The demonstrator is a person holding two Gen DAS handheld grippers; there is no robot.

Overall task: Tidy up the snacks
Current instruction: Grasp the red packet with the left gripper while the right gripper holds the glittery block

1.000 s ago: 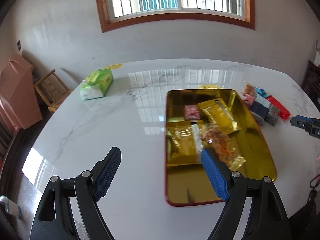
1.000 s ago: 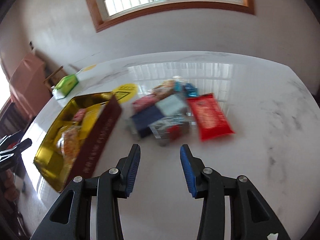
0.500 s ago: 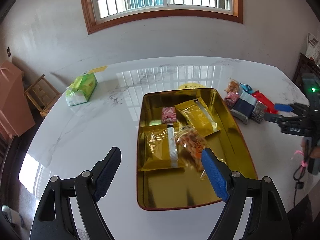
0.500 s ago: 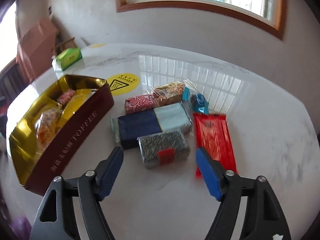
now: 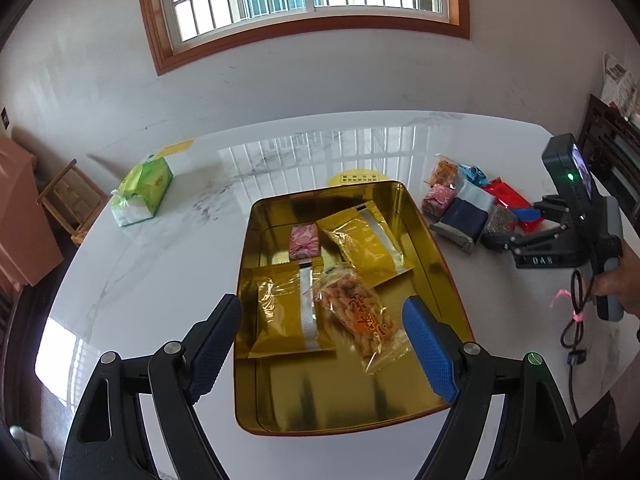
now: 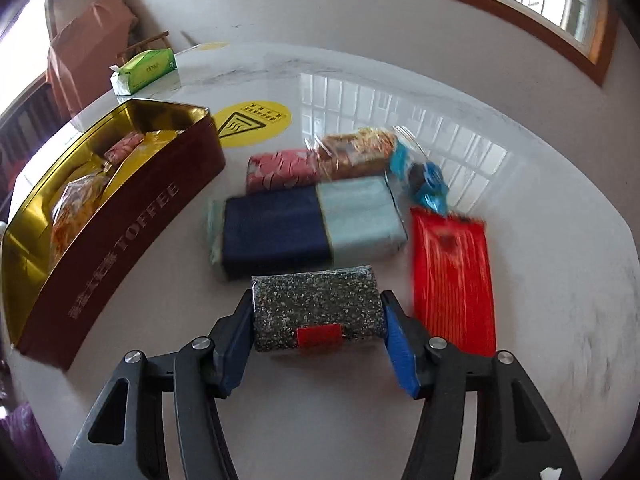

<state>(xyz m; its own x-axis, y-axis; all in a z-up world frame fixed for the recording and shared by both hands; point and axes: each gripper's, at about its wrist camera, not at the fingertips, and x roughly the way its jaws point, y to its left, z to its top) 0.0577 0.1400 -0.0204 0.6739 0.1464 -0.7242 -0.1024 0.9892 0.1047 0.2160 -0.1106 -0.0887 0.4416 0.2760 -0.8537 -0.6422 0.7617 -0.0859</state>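
Right gripper [image 6: 318,334] closing around speckled snack bar [image 6: 316,306], long axis across jaws, pads at both ends. Left gripper [image 5: 322,344] open, empty, above tin [image 5: 444,264].

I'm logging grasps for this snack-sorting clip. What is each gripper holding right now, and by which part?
The right gripper is closing on the speckled snack pack, its pads at the two short ends. The left gripper holds nothing.

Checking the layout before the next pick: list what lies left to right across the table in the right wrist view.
Toffee tin → navy and pale blue pack → speckled pack with red label, between the closing jaws → red packet.
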